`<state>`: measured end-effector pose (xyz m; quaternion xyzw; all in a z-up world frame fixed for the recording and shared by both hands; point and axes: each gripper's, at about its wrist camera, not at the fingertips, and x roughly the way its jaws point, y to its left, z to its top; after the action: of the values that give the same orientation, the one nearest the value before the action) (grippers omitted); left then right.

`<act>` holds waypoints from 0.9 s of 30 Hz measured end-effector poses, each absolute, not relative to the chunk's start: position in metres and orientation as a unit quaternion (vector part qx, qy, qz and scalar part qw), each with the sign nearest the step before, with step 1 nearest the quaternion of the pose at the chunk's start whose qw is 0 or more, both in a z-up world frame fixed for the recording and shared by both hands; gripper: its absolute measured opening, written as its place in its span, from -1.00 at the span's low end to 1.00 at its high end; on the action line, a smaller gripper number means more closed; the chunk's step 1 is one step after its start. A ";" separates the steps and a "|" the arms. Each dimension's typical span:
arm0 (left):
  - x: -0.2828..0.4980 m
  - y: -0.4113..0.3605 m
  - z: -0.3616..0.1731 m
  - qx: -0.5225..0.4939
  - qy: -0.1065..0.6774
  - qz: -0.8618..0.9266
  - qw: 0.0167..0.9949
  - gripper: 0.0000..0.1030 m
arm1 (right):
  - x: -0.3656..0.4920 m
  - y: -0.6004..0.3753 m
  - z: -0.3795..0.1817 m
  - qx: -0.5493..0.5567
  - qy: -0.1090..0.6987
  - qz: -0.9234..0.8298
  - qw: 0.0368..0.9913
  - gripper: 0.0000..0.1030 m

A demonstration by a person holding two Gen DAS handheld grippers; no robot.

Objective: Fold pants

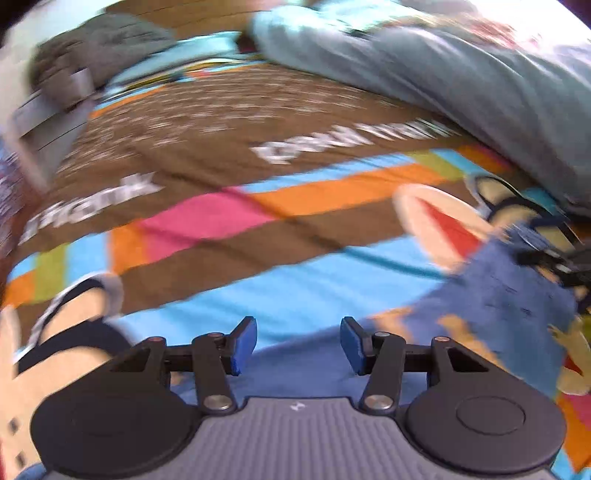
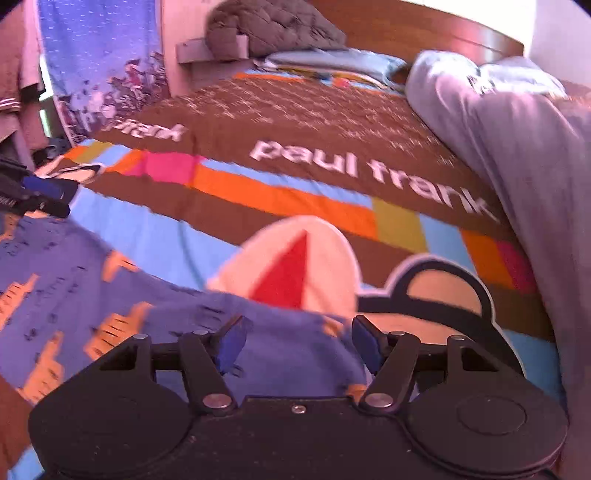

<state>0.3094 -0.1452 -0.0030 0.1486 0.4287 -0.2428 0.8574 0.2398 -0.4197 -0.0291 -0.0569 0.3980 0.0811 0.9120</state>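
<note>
The pants (image 2: 85, 280) are blue with orange prints and lie on the bedspread at the near edge of the bed. They also show in the left wrist view (image 1: 491, 295), low and to the right. My left gripper (image 1: 298, 341) is open and empty just above the pants' blue cloth. My right gripper (image 2: 299, 345) is open and empty over the pants' right edge. The left gripper also shows at the left edge of the right wrist view (image 2: 44, 192), and the right gripper at the right edge of the left wrist view (image 1: 561, 258).
The bedspread (image 2: 295, 177) is brown with coloured blocks and white lettering. A pale blue duvet (image 2: 517, 140) is bunched along the right side. A grey quilted blanket (image 2: 273, 29) and a pillow (image 2: 332, 61) lie by the wooden headboard (image 2: 424, 29). A blue curtain (image 2: 103, 66) hangs at left.
</note>
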 end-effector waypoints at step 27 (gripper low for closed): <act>0.318 -0.244 -0.008 0.067 0.435 -0.288 0.851 0.17 | 0.182 -0.515 -0.007 0.182 0.311 -0.024 0.932 0.37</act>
<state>0.3182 -0.2439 -0.0083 0.0667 0.4348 -0.2878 0.8507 0.1824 -0.5146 -0.0070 0.1821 0.3114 -0.0237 0.9324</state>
